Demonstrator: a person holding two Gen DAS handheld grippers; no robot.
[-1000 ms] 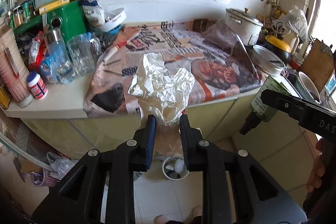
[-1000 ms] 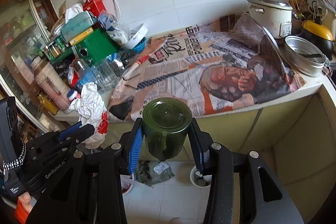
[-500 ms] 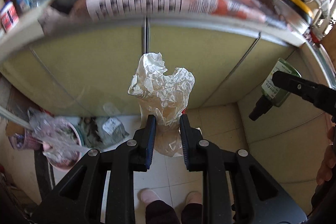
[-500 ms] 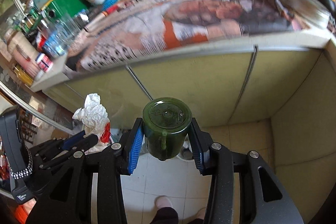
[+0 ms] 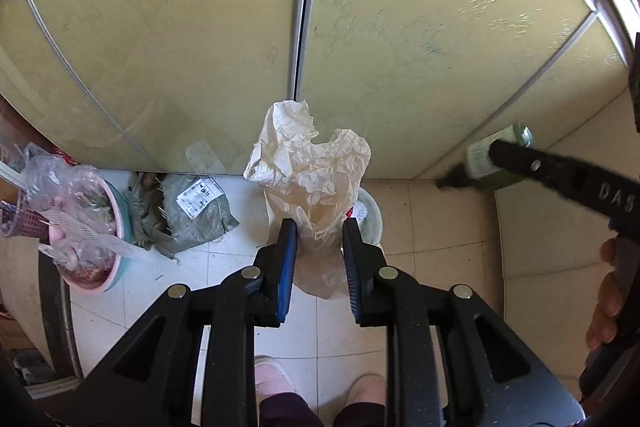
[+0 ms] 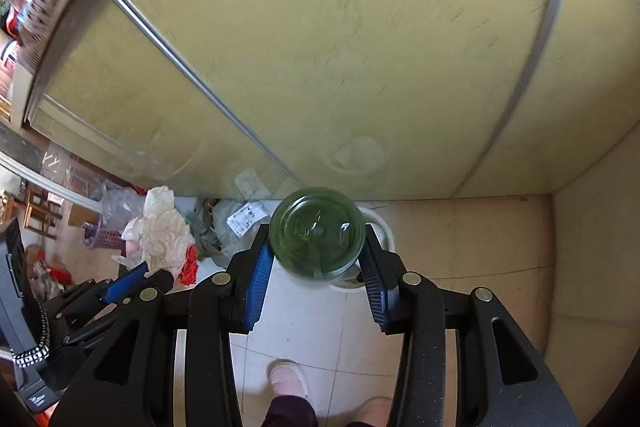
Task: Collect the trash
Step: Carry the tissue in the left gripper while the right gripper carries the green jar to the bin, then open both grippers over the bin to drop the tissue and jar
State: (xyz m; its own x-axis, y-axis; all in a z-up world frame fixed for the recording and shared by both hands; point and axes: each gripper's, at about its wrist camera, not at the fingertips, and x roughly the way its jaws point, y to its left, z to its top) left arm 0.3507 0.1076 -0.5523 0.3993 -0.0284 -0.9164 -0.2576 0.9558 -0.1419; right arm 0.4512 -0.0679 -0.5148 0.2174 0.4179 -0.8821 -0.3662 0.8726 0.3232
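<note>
While both loads hung low over the floor, paper (image 5: 310, 167) sat clamped in the left gripper (image 5: 319, 239), bottle (image 6: 317, 233) in the right gripper (image 6: 316, 259), both right above the white bin (image 6: 382, 227) by the cabinet (image 5: 400, 47). Step looked like carry-to-bin; next needs centring over the rim, then letting go.

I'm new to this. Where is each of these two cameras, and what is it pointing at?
Left wrist: on the left gripper, looking down past crumpled paper at cupboard doors and floor; slippered feet show.
Right wrist: on the right gripper, looking down past a green bottle; feet show too.
Shared: doors, white bin, grey sack, each other's gripper.
</note>
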